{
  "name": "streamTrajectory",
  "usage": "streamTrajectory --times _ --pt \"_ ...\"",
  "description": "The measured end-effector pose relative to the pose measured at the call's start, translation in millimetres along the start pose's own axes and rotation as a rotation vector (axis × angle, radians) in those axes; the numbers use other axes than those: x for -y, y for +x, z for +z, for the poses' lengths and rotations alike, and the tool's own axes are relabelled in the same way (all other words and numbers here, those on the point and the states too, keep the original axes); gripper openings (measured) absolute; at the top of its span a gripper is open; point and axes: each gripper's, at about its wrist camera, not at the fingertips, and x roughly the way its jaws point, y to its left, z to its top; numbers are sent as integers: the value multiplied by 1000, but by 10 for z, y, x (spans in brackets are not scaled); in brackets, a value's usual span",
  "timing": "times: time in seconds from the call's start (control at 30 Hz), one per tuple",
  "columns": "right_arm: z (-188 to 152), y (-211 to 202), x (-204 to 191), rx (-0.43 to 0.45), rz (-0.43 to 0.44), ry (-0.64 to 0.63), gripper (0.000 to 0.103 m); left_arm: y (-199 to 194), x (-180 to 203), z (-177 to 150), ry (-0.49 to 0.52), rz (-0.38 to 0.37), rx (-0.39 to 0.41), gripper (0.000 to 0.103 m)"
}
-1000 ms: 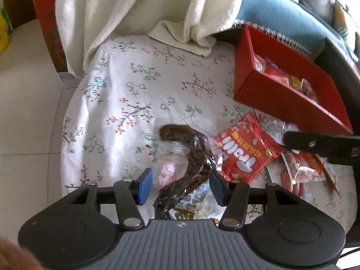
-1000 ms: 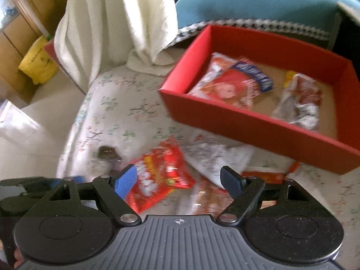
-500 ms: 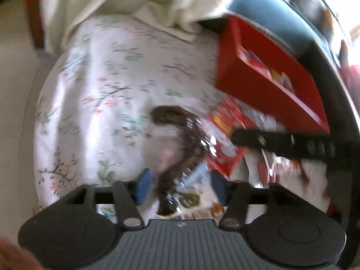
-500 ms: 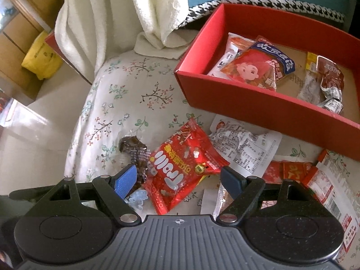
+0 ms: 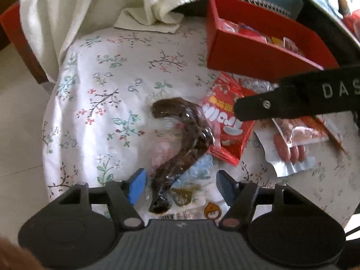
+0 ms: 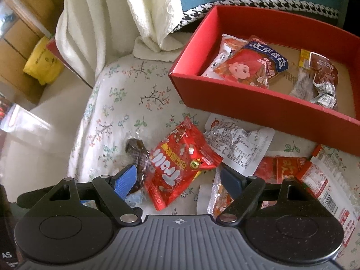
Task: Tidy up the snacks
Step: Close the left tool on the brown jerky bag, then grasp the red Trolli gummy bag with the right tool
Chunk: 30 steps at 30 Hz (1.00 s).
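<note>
A clear packet with a dark brown snack (image 5: 186, 130) lies on the floral cloth (image 5: 108, 90). Its lower end sits between the blue pads of my left gripper (image 5: 180, 182). The jaws are closing, with a gap still on both sides of the packet. Beside it lies a red Trolli packet (image 6: 180, 164), and my right gripper (image 6: 177, 177) hovers open just over it with nothing gripped. One right finger (image 5: 292, 103) crosses the left wrist view above the Trolli packet (image 5: 225, 130). The red box (image 6: 247, 99) behind holds several snack packets.
A sausage packet (image 5: 290, 150), a white printed packet (image 6: 238, 144) and more red packets (image 6: 281, 168) lie in front of the box. A cream towel (image 6: 101, 22) hangs at the back left. The cushion edge drops to the floor on the left.
The left gripper has shifted and rolled a little over the brown snack packet. The right gripper's finger has come in over the Trolli packet, which now sits closer between the right jaws.
</note>
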Motion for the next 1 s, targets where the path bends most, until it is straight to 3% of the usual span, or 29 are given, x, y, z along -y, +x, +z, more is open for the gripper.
streamTrajectory --times 0.2,0.23,0.27,0.3,0.4,0.6,0.77,0.87,0.97,1.0 --pt "-41 -2 80 -1 44 103 86 -186 -96 5 0 -58 60 33" --pt "-56 6 88 -1 47 119 86 -221 -107 1 4 -83 73 25" --pt "-76 18 95 0 46 134 86 -228 -118 6 0 -110 65 10" --pt "-98 37 101 -2 45 149 87 -220 -155 7 -19 -156 45 9" --pt "-147 107 90 -3 35 169 89 -202 -240 11 -30 -206 30 11" --pt "-84 151 -64 9 54 164 89 -162 -485 -4 -160 -301 10 21" --pt "-51 291 -205 -15 41 123 90 -143 -319 -27 -57 -246 26 28" --pt "-56 470 -233 -45 2 103 92 -136 -254 -51 -13 -164 43 30" --pt "-25 498 -335 7 -58 38 89 -160 -286 -67 -28 -160 46 36" --pt "-6 511 -348 28 -73 22 84 -169 -307 -67 -36 -159 47 37"
